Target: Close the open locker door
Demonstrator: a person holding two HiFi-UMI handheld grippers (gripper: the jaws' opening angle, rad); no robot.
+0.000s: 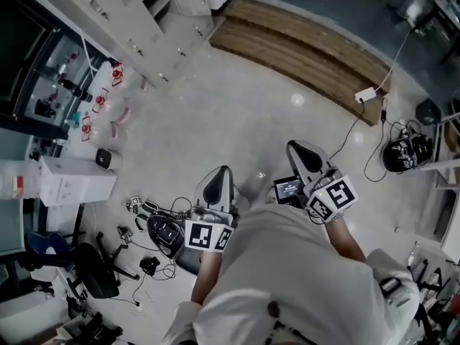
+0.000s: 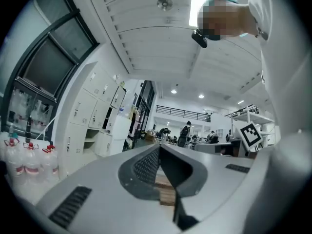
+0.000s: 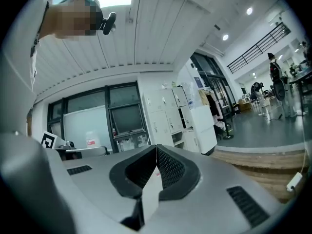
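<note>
well, the person (image 1: 287,279) in a white top stands on the pale floor (image 1: 244,106), well apart from the lockers (image 1: 136,27), with a gripper in each hand held out in front of the body.

the left gripper (image 1: 221,172) has its jaws closed, tips meeting with nothing between them; its own view shows the left gripper (image 2: 159,150) with only a slit lower down, through which wood shows. the right gripper (image 1: 296,149) is likewise closed and empty, and in its own view the jaws of the right gripper (image 3: 156,149) meet at the tip. each carries a marker cube, 1 at the left (image 1: 207,236) and 1 at the right (image 1: 333,196).

the lockers (image 2: 92,111) run along the wall at the far left, pale, with small handles. 1 open compartment (image 2: 90,136) sits low in the bank with shelves showing; the same open compartment (image 3: 179,138) appears in the right gripper view, low in the lockers (image 3: 168,113), and from above (image 1: 159,4) too. its door cannot be picked out for certain.

water bottles (image 1: 100,99) with red caps stand on the floor beside the bank. a wooden platform (image 1: 302,49) lies beyond, with a white power strip (image 1: 365,94) at its edge.
</note>
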